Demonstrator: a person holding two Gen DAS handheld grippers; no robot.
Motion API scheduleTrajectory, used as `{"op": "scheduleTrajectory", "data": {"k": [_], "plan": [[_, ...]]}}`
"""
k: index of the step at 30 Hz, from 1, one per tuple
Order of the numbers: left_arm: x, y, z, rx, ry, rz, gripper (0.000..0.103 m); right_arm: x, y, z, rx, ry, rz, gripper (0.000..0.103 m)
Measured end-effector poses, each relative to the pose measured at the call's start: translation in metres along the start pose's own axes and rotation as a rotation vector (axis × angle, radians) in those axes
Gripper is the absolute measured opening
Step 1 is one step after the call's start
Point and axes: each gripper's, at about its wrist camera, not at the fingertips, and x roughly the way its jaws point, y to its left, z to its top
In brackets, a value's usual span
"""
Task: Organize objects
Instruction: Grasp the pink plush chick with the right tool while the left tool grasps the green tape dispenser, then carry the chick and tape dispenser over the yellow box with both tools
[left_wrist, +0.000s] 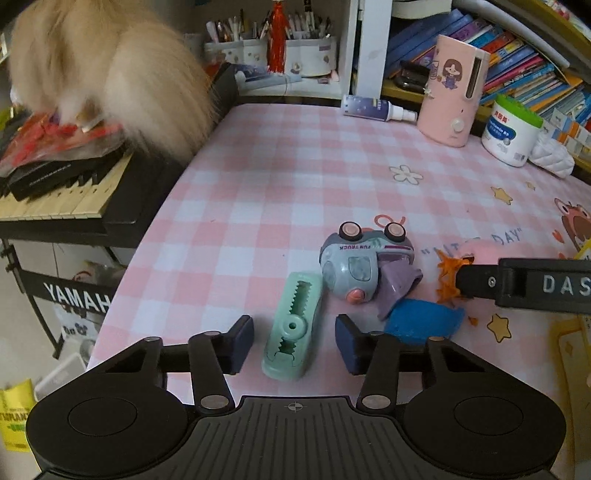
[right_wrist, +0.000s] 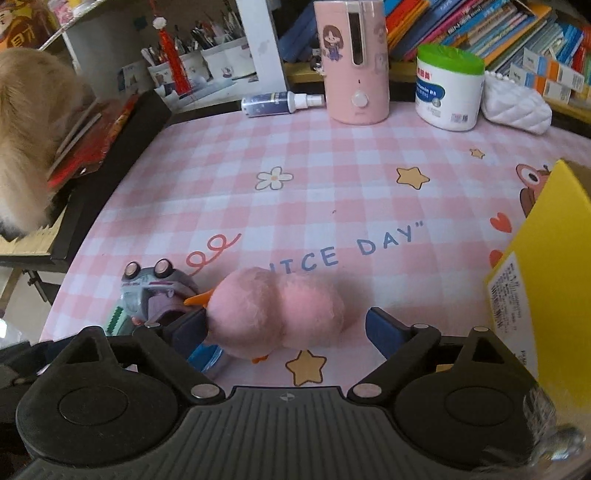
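Fingers (left_wrist: 244, 341) of left gripper (left_wrist: 294, 341) flank green clip (left_wrist: 293, 332), untouched.

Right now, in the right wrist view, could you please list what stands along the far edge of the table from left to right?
Lying spray bottle → pink cartoon-girl dispenser → white green-lidded tub → white quilted pouch.
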Motion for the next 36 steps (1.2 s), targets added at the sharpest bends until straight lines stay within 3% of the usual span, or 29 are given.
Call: {"op": "scheduleTrajectory", "data": {"k": [3,6,11,21,29,36], "plan": [[-0.002,0.002,0.000,-0.009,-0.002,-0.015,0.023,0.004,-0.004,0.001,0.016,0.004,0.018,0.088],[-0.005,0.005,0.000,-0.036,0.004,-0.033,0.023,0.004,-0.005,0.001,0.018,-0.006,0.064,0.072],[-0.026,0.006,0.000,-0.076,-0.039,-0.059,0.023,-0.009,0.002,0.000,-0.036,-0.034,0.059,0.071],[-0.094,0.004,-0.024,-0.114,-0.124,-0.146,0.023,-0.075,-0.002,-0.020,-0.097,-0.132,0.042,0.071],[-0.145,0.002,-0.060,-0.093,-0.144,-0.218,0.023,-0.134,-0.003,-0.064,-0.175,-0.163,0.019,0.071],[-0.179,-0.001,-0.101,-0.063,-0.150,-0.261,0.023,-0.173,-0.002,-0.117,-0.188,-0.135,-0.010,0.071]]}}
